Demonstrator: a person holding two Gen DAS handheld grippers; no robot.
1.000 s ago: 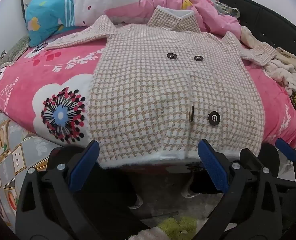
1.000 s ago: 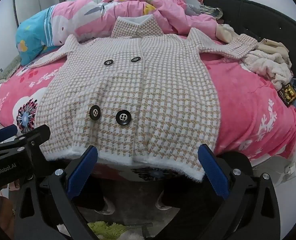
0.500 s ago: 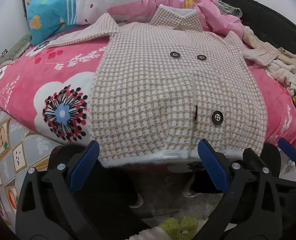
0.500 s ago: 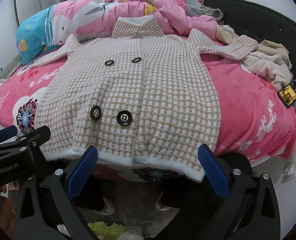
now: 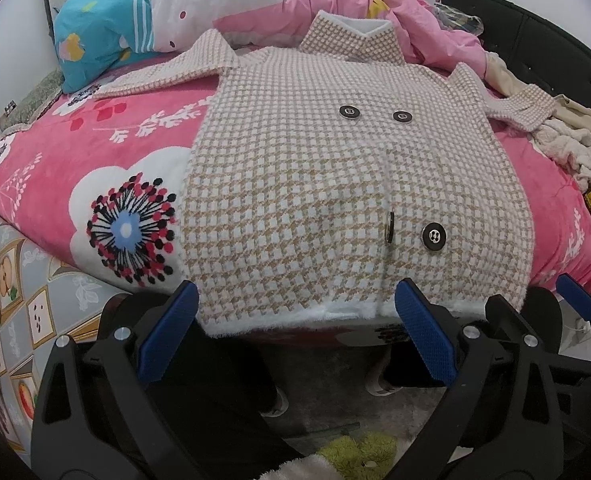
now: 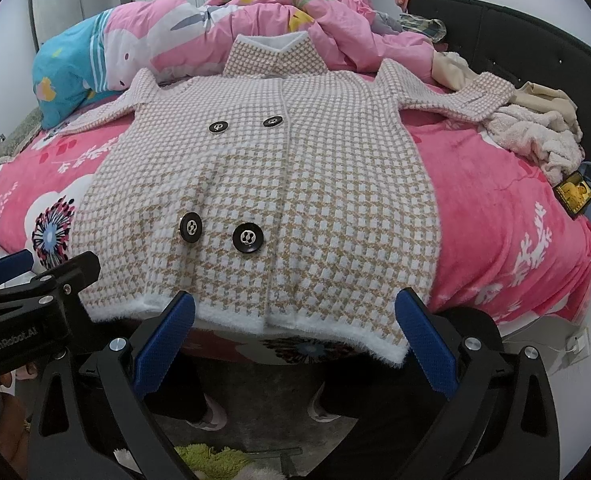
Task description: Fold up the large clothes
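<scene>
While spread front-up across pink floral fleece blanket [image 5: 55,168], beige-and-white houndstooth knit coat [image 5: 335,184] w/ four black buttons lies flat, collar toward crumpled pink duvet [image 5: 335,4], fuzzy white hem at near bed edge. Left gripper [image 5: 295,324] spread wide, blue pads level w/ hem, pinching nothing. Right gripper [image 6: 295,332] likewise spread wide before hem, empty. Coat's left-side sleeve partly tucked under teal-and-pink rabbit pillow [image 5: 107,36]; other sleeve's cuff runs onto cream clothes pile [image 6: 535,136]. Floor below mostly blocked by black gripper frames; shoes, green fluffy item hard to make out.
</scene>
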